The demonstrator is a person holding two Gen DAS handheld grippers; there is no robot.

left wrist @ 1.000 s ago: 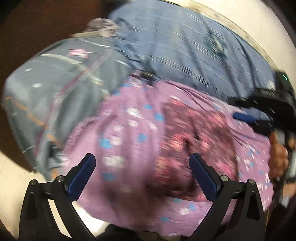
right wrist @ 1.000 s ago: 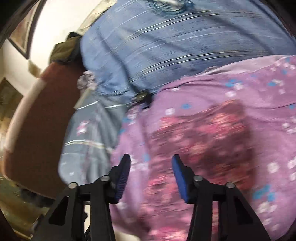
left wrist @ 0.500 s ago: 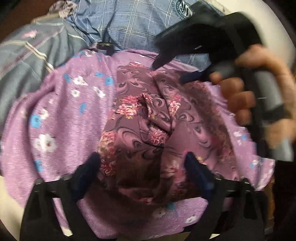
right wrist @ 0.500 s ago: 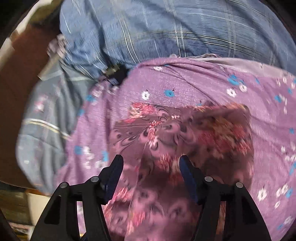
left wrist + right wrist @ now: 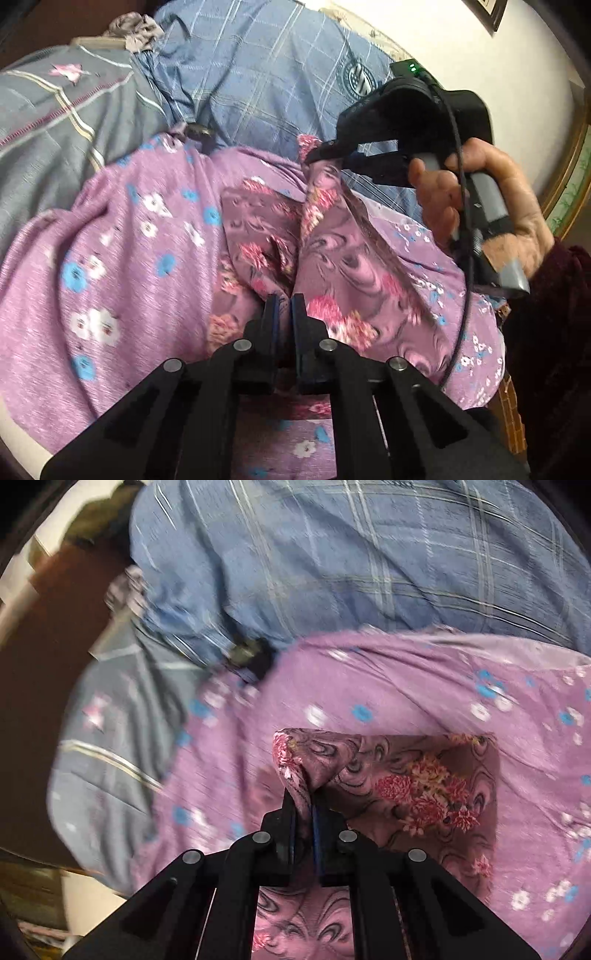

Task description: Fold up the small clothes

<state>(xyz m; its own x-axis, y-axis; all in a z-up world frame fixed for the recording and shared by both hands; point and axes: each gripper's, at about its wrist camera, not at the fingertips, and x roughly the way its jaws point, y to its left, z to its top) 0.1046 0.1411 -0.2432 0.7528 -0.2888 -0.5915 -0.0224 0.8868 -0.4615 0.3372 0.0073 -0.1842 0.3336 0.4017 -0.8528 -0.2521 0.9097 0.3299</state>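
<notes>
On top of the lilac blanket with blue and white flowers lies the small mauve garment printed with swirls and pink-red blossoms, and you hold it at two places. Your left gripper is clenched on a bunched fold at the near edge of that garment; cloth rises between its blue pads. Farther off and to the right, your right gripper pinches another corner and lifts it, so a taut ridge of fabric runs up from the blanket to its tips. Your right hand wraps the grey handle behind it.

From the right wrist view, the right gripper has its fingers drawn close, with a rolled corner of the mauve garment standing up between them. The rest of the piece lies flat on the lilac blanket, to the right of the tips.

Beyond the blanket, at the far side, is a blue plaid quilt with a round emblem, and to the left a grey striped cover with a pink flower. No container shows in either view
</notes>
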